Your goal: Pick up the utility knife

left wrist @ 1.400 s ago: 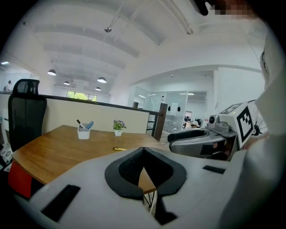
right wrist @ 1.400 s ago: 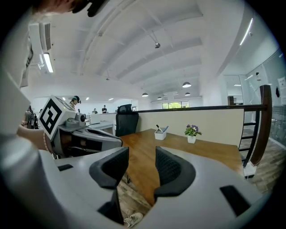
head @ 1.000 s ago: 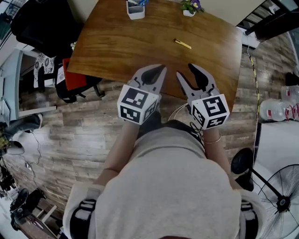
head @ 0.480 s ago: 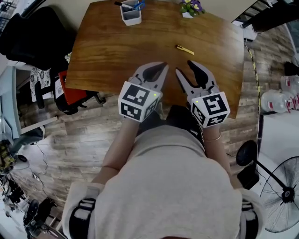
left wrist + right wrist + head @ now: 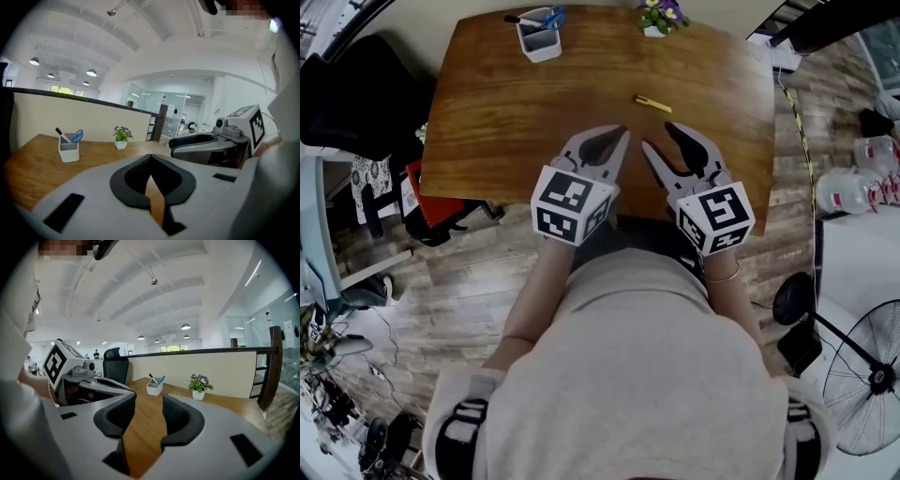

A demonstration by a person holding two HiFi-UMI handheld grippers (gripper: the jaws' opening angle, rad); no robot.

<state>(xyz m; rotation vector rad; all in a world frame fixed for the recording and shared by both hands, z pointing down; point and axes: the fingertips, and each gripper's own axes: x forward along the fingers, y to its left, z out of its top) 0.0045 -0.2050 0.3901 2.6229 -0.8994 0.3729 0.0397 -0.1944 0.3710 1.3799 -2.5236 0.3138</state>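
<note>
The utility knife [image 5: 652,103] is a small yellow bar lying on the wooden table [image 5: 506,122], right of centre. Both grippers hover over the table's near edge, short of the knife. My left gripper [image 5: 622,133] is shut with nothing in it; in the left gripper view its tips [image 5: 150,158] meet. My right gripper [image 5: 660,139] is open and empty, with bare table showing in the gap [image 5: 149,404] between its jaws. The knife lies just beyond the right gripper's tips and appears in neither gripper view.
A white pen holder [image 5: 539,36] with pens stands at the table's far left, and a small flower pot [image 5: 656,19] at the far middle. A black office chair [image 5: 352,80] and a red object [image 5: 431,202] sit left of the table. A fan [image 5: 872,375] stands on the floor at right.
Both grippers have edged forward over the table, so the knife now lies nearer the right gripper's tips. The head view has shifted. Neither gripper's jaws changed.
</note>
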